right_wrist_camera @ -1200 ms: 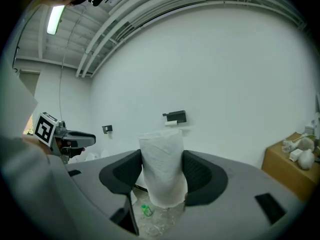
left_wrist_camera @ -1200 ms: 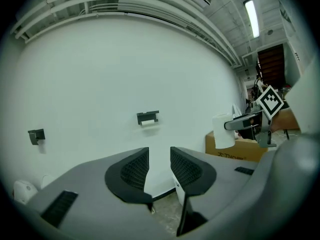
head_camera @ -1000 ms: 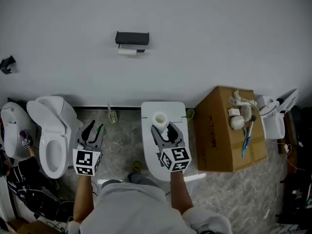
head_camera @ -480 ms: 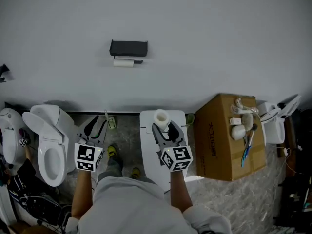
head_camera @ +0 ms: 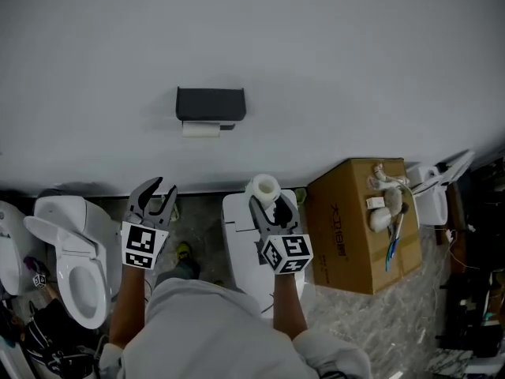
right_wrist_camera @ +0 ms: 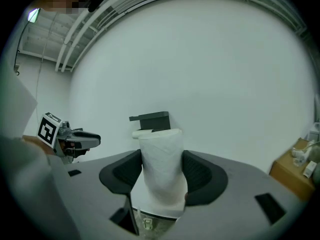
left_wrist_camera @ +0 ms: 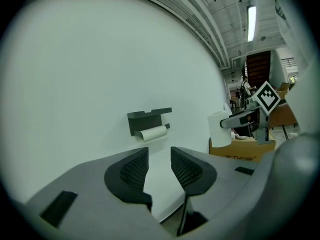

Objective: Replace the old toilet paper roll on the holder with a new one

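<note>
holder (head_camera: 211, 103) on wall (head_camera: 355, 69) | old roll (head_camera: 200, 129) under it | new roll (head_camera: 263, 187) in right tongs (head_camera: 267, 206)

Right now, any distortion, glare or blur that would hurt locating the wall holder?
Head view: dim, even light, no glare, holder sharp. Left gripper view: strong fisheye, dark corners, ceiling lamp blown out, holder clear. Right gripper view: same fisheye; the new toilet paper roll overlaps the holder's lower edge.

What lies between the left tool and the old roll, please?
Nothing; the left gripper view shows only bare wall between left tool and old roll.
</note>
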A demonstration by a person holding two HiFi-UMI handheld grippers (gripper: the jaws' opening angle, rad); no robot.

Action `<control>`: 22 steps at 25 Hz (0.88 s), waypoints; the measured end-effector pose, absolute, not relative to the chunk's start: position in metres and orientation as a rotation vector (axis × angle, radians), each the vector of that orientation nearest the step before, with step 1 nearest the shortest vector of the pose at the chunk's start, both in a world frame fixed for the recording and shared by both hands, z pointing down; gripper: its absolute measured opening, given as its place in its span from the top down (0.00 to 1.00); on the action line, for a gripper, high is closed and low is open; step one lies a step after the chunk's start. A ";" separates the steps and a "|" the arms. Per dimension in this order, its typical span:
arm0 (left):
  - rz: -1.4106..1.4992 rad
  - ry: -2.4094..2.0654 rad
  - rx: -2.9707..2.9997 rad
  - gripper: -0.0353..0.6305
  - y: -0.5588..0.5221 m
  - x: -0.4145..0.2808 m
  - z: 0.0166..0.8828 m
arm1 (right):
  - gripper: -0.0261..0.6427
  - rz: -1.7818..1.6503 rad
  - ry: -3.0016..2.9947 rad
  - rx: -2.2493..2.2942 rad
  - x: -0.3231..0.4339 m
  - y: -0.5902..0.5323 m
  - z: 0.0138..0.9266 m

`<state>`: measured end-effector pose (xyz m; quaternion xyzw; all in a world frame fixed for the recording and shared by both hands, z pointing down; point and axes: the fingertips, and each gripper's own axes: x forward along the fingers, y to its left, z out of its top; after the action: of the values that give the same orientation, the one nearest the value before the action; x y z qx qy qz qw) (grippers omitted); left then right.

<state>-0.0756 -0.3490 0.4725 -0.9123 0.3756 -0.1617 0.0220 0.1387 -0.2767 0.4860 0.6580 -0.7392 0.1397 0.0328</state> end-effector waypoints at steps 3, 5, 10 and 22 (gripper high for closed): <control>-0.498 1.105 -2.823 0.74 -0.382 -0.077 0.471 | 0.57 0.433 -2.230 2.059 0.131 -0.302 0.487; -0.492 1.069 -2.815 0.74 -0.400 -0.078 0.470 | 0.57 0.434 -2.202 2.074 0.126 -0.317 0.490; -0.518 0.983 -2.776 0.74 -0.431 -0.076 0.470 | 0.57 0.451 -2.147 2.104 0.122 -0.339 0.494; -0.617 0.944 -2.724 0.73 -0.438 -0.033 0.474 | 0.57 0.482 -2.175 2.061 0.149 -0.361 0.495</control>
<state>-0.0334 -0.4383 0.4741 -0.9196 0.3188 -0.2083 0.0967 0.1493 -0.3614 0.4954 0.6781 -0.7156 0.1585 0.0536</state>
